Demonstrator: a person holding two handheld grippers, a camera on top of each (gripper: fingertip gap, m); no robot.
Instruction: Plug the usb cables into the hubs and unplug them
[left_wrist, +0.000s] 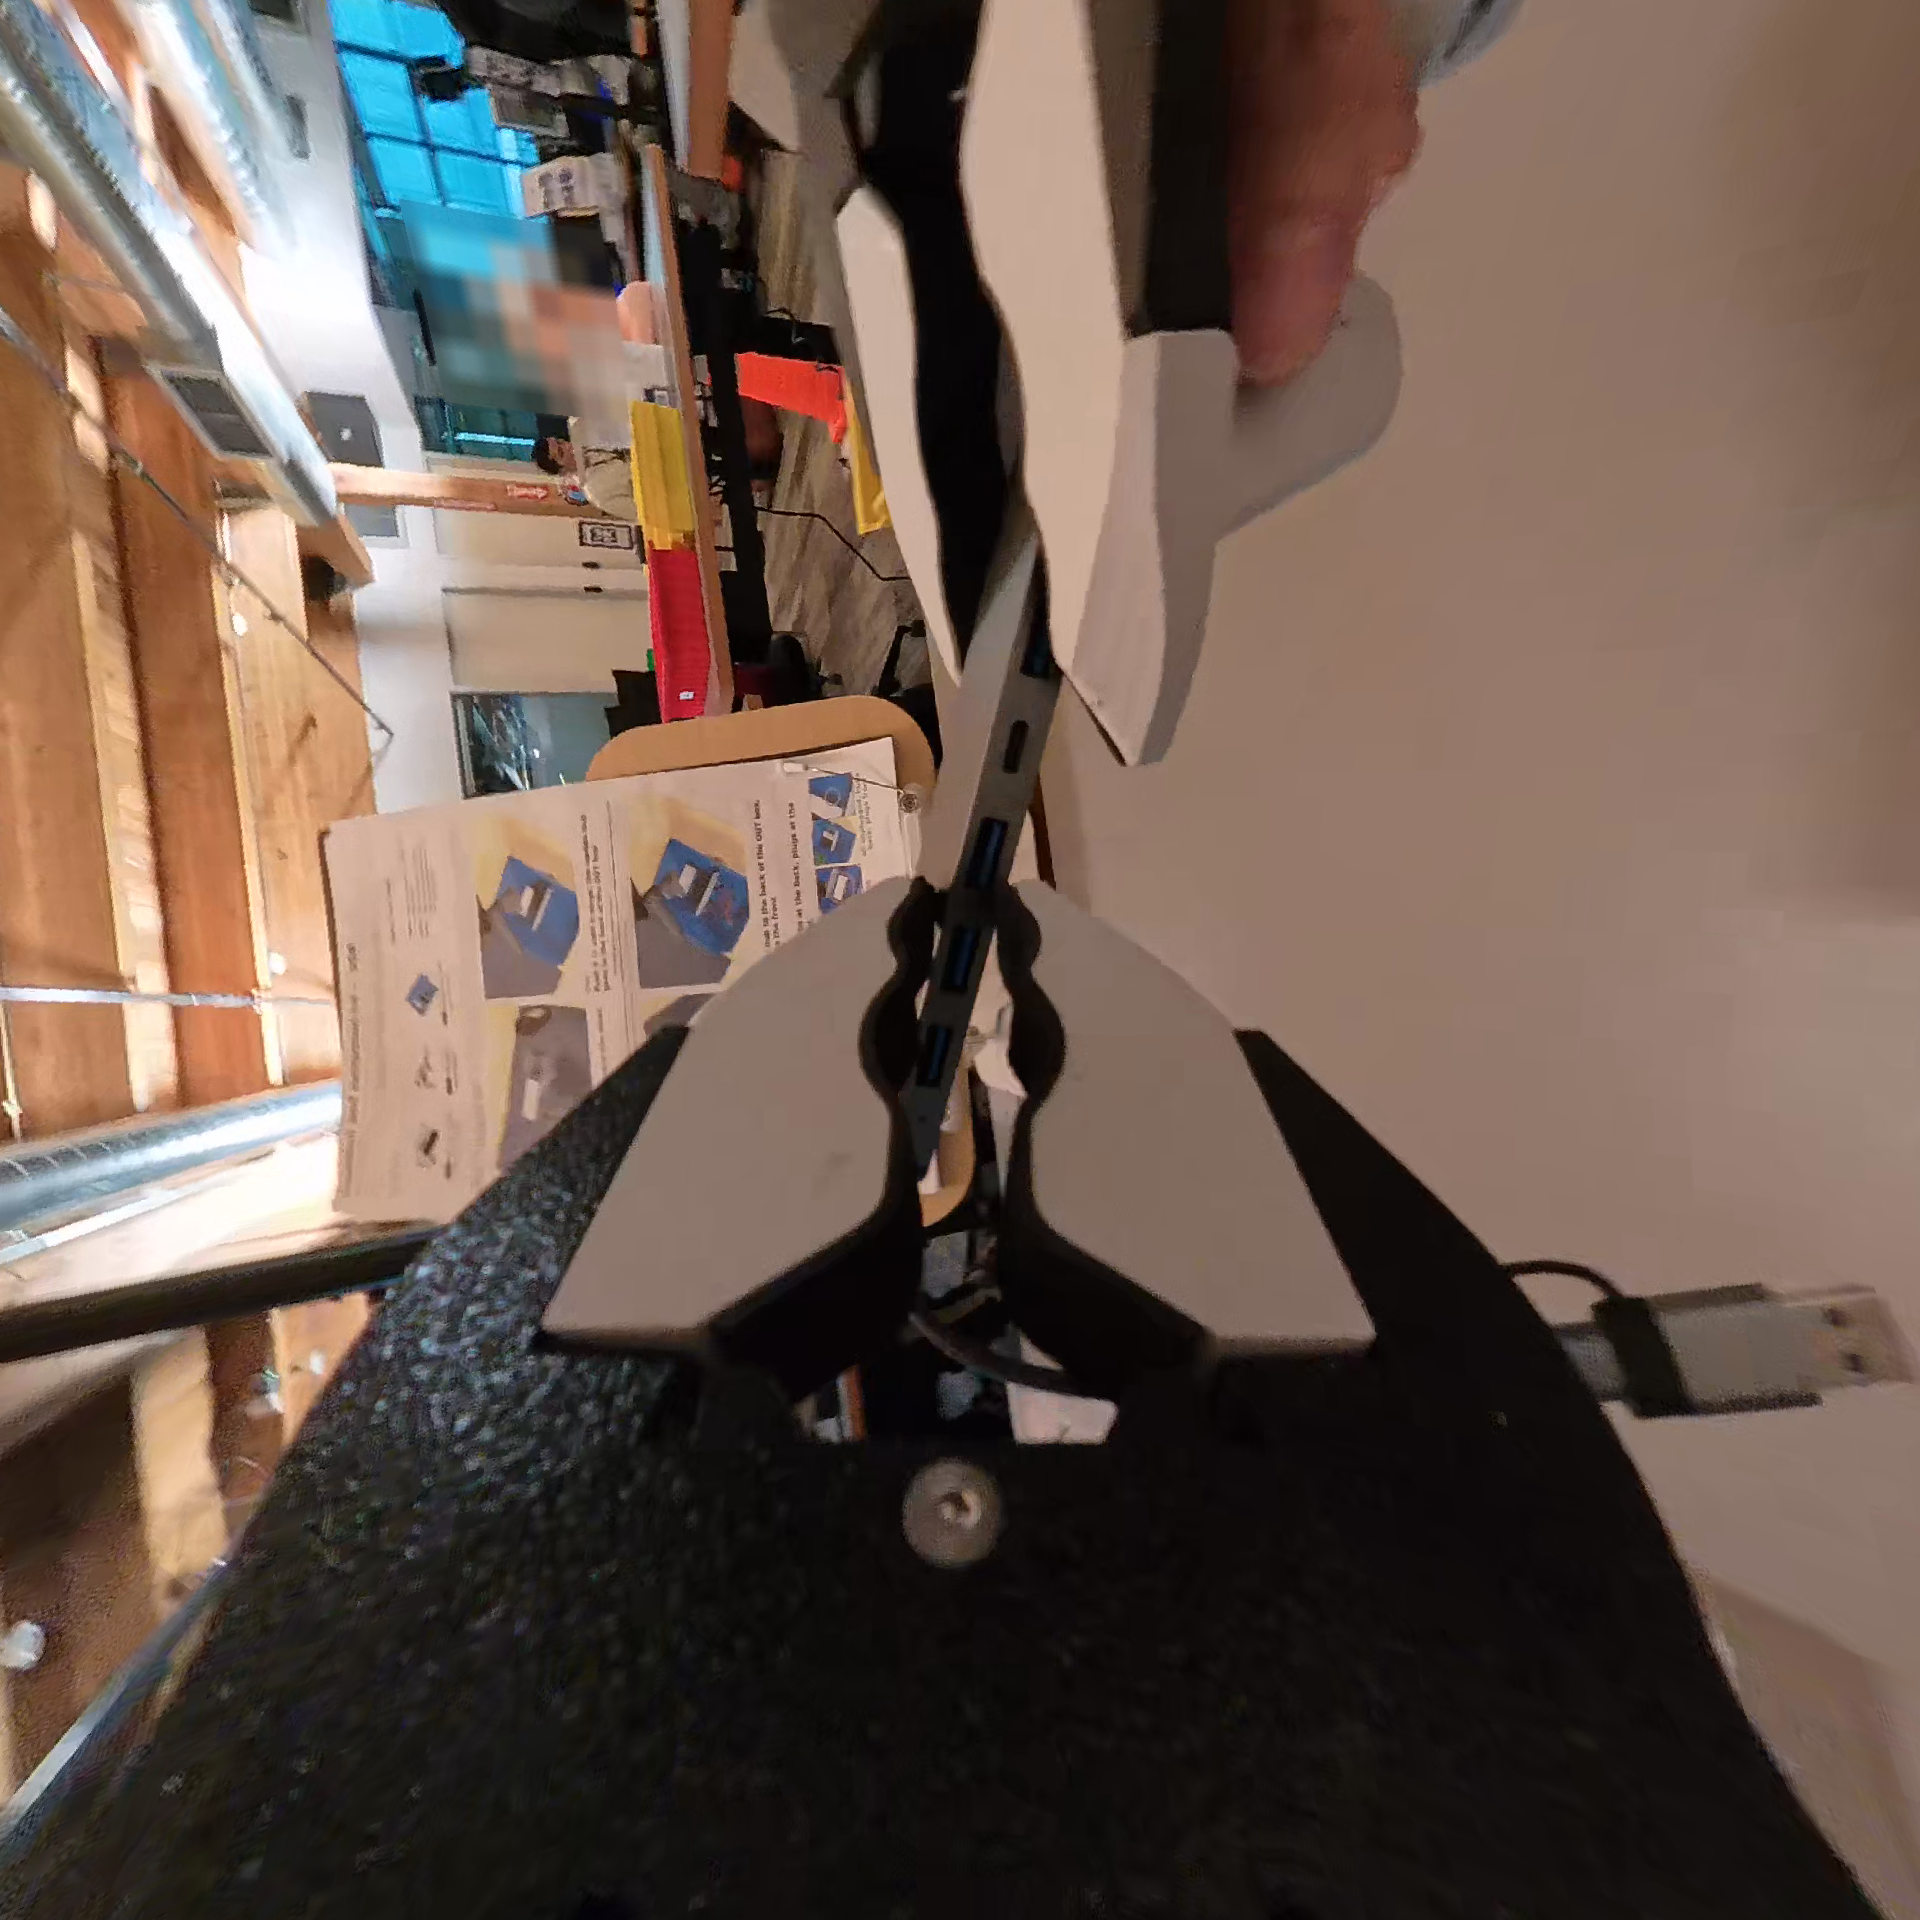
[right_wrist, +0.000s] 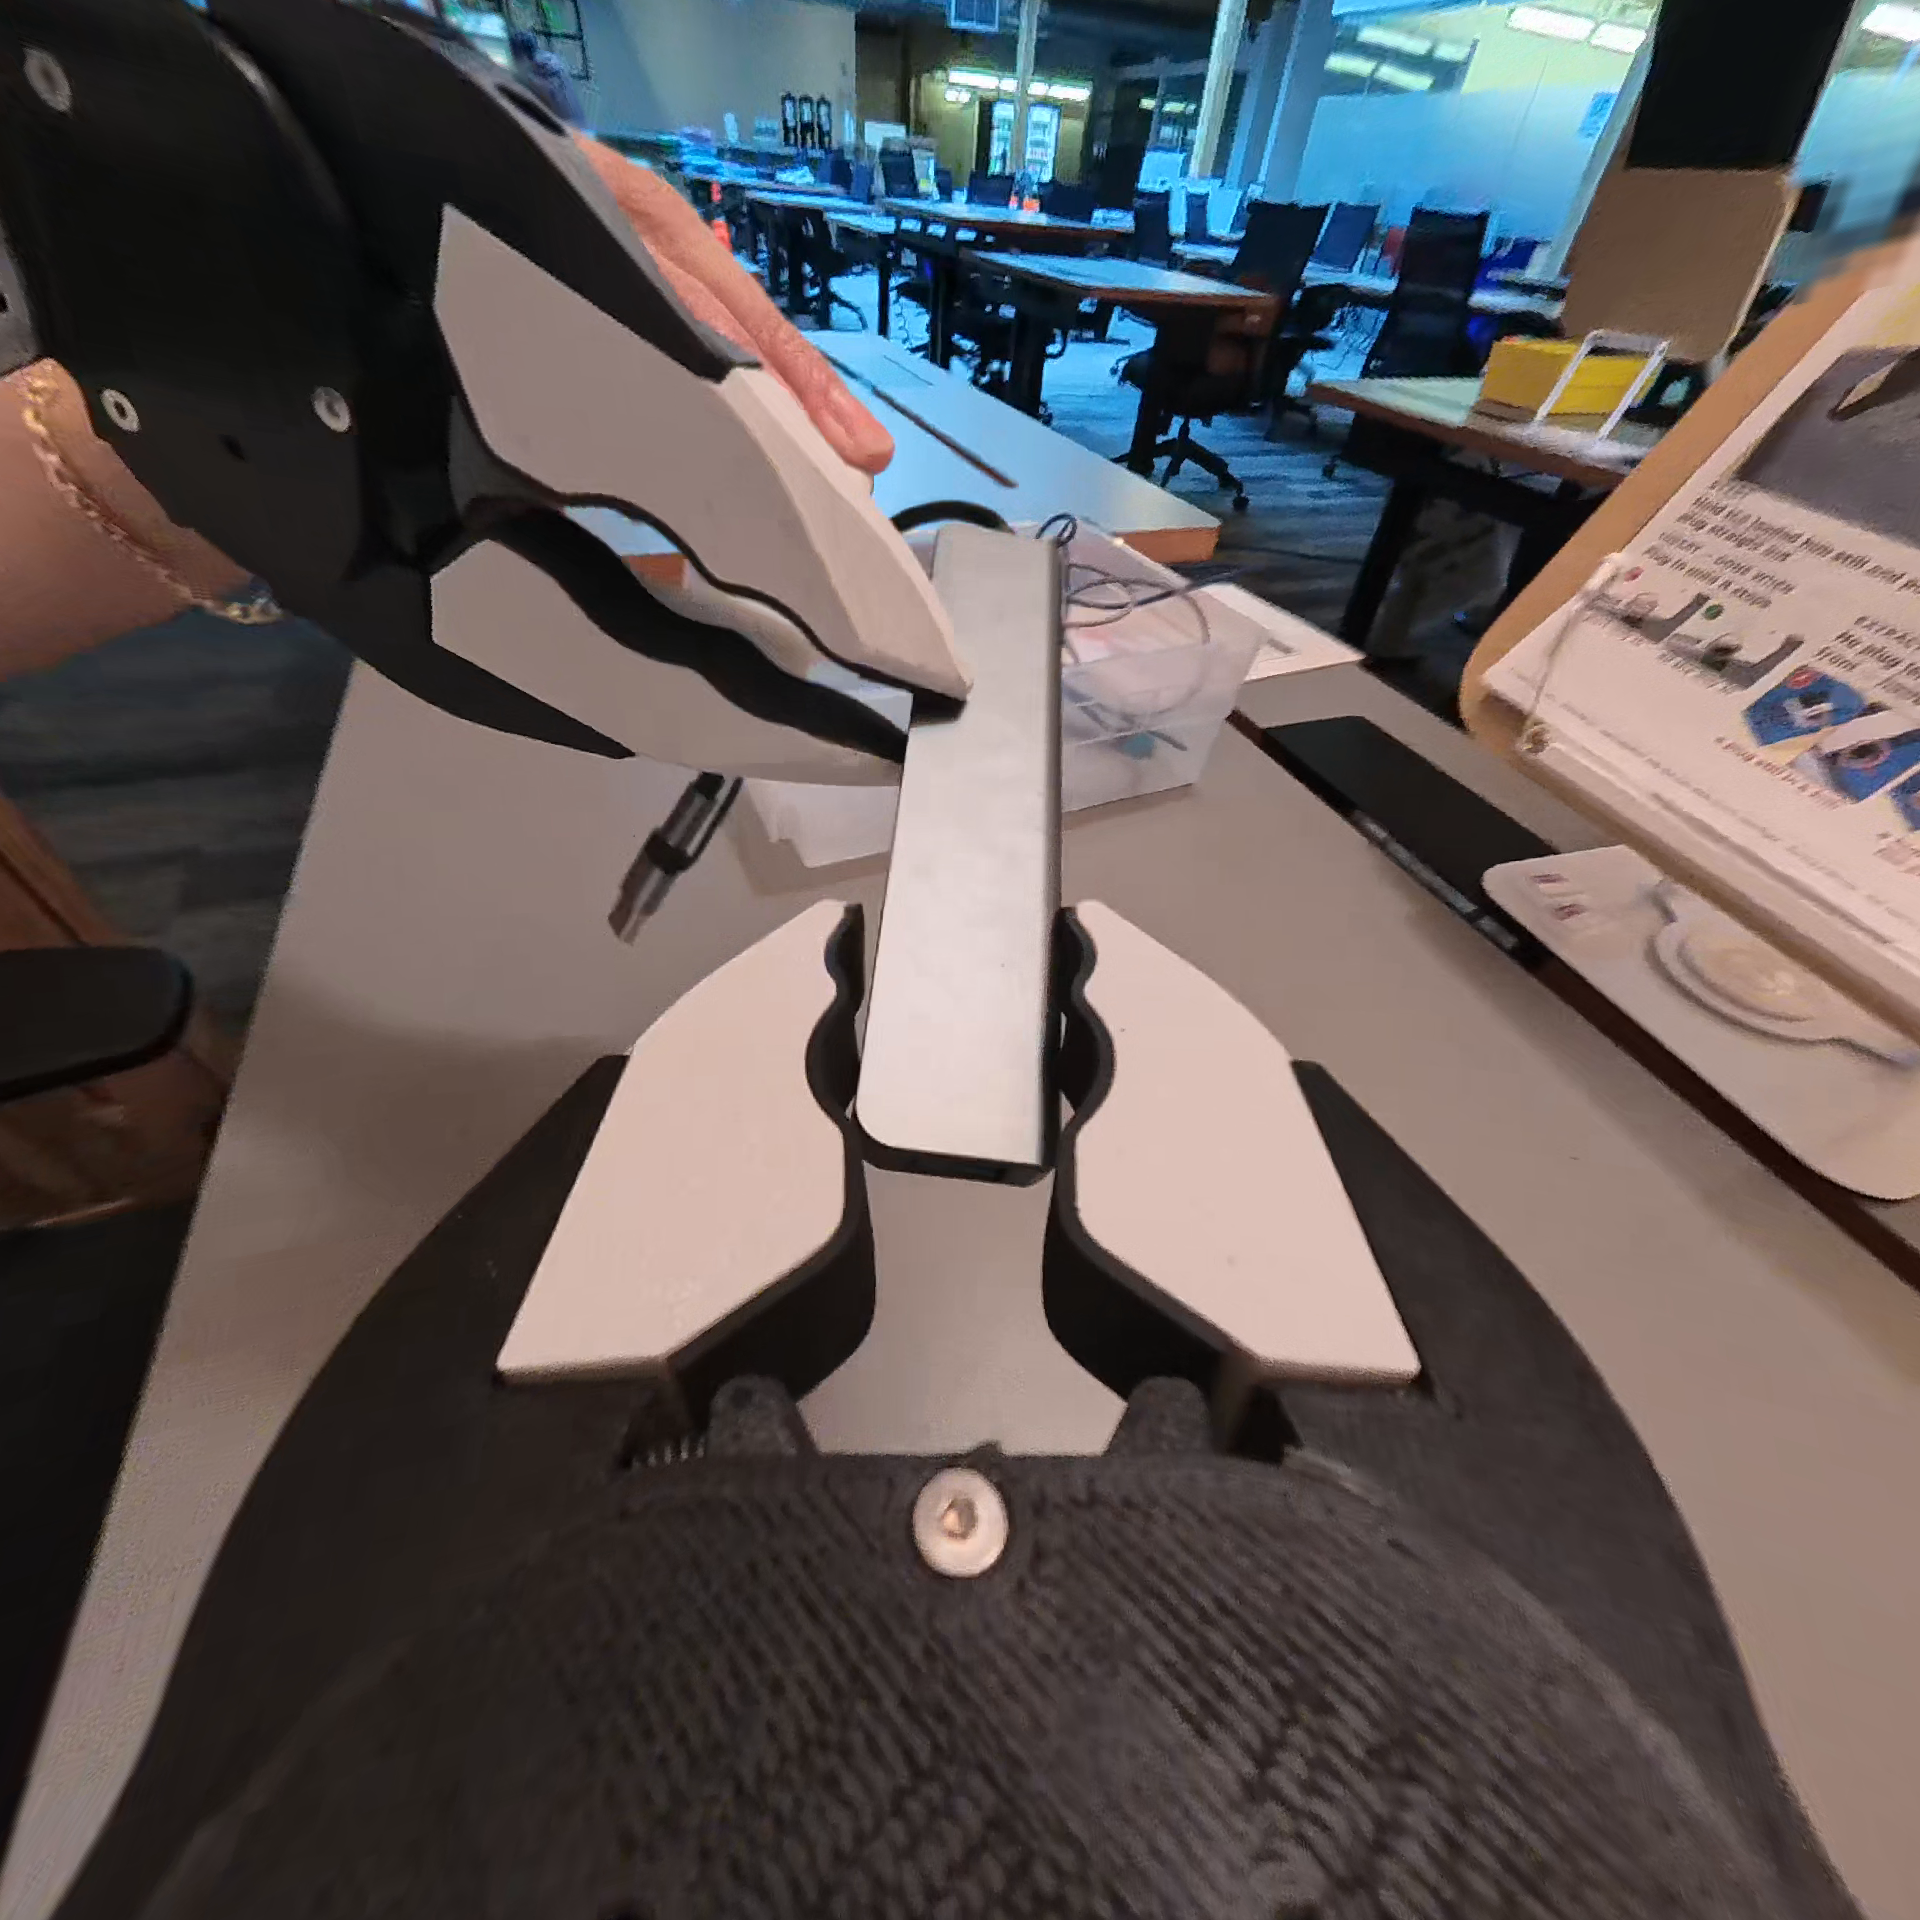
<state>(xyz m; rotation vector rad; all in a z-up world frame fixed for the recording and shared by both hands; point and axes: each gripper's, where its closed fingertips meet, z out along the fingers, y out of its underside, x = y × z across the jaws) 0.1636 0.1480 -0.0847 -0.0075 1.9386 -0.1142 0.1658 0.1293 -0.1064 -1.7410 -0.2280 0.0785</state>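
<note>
- Grey metal hub (right_wrist: 961, 883) — a long flat bar — is held in the air above the pale desk (right_wrist: 1299, 997), gripped at both ends.
- Right tongs (right_wrist: 961, 1029) are clenched on the hub's near end, one finger pressed to each long edge.
- Left tongs (left_wrist: 961, 997) are closed on the hub's thin edge, w/ blue ports (left_wrist: 985, 854) showing in a row between the fingers; in the right wrist view the same tongs come in from the left & bite the bar's edge about halfway along.
- USB plug (left_wrist: 1756, 1351) w/ silver shell & black collar shows at the right of the left wrist view, not inserted in any port; in the right wrist view it hangs below the left tongs.
- Clear plastic bin (right_wrist: 1164, 707) sits on the desk behind the hub — inside are thin looped cables, some blue; exact count can't be told.
- Clipboard (right_wrist: 1704, 644) w/ a printed picture sheet leans at the right; a white blister pack (right_wrist: 1714, 997) lies flat in front of it.
- Black flat slab (right_wrist: 1403, 800) lies on the desk between bin & clipboard.
</note>
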